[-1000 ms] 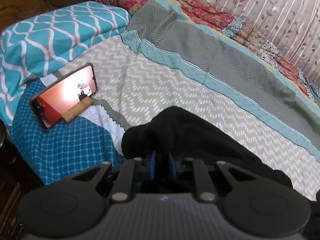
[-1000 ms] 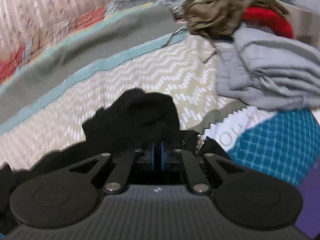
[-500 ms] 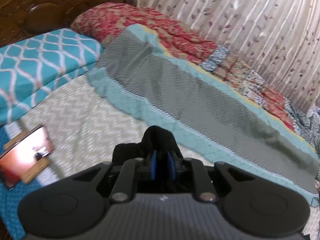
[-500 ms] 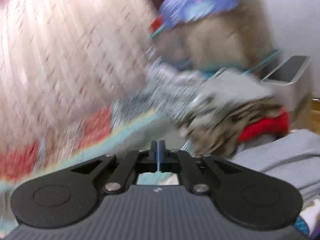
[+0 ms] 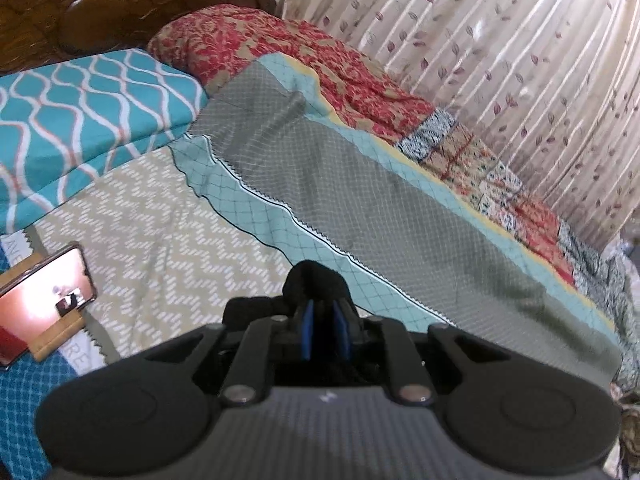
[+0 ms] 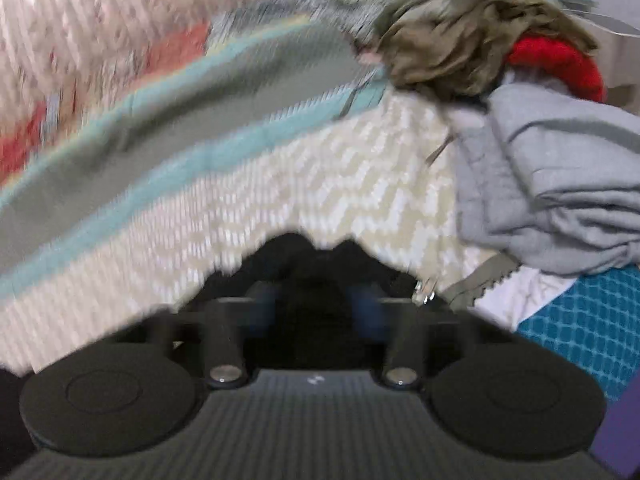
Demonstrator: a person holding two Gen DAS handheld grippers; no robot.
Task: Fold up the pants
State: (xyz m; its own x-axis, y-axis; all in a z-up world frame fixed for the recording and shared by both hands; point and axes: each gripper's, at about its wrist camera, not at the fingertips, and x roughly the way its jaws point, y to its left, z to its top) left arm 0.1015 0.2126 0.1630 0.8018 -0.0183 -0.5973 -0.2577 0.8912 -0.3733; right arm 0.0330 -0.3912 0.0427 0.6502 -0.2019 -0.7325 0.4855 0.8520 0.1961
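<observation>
Right hand-held gripper [image 6: 316,308] motion-blurred

— How many pillows by the headboard?
— Two: one teal pillow [image 5: 80,120] and one red pillow [image 5: 224,40].
— Phones?
— One phone [image 5: 44,292], propped on one wooden stand [image 5: 60,336].
— And clothes?
— One pair of black pants [image 5: 316,284]. On the right wrist view, one grey garment [image 6: 560,184], one olive garment [image 6: 460,32], one red garment [image 6: 560,60].

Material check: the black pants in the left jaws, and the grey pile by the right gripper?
Black pants: soft matte knit or fleece, by the look; bunches thickly, no sheen. Weave is not resolvable. Grey pile: matte jersey or sweatshirt-type fabric, with soft rounded folds; blur leaves it open.
</observation>
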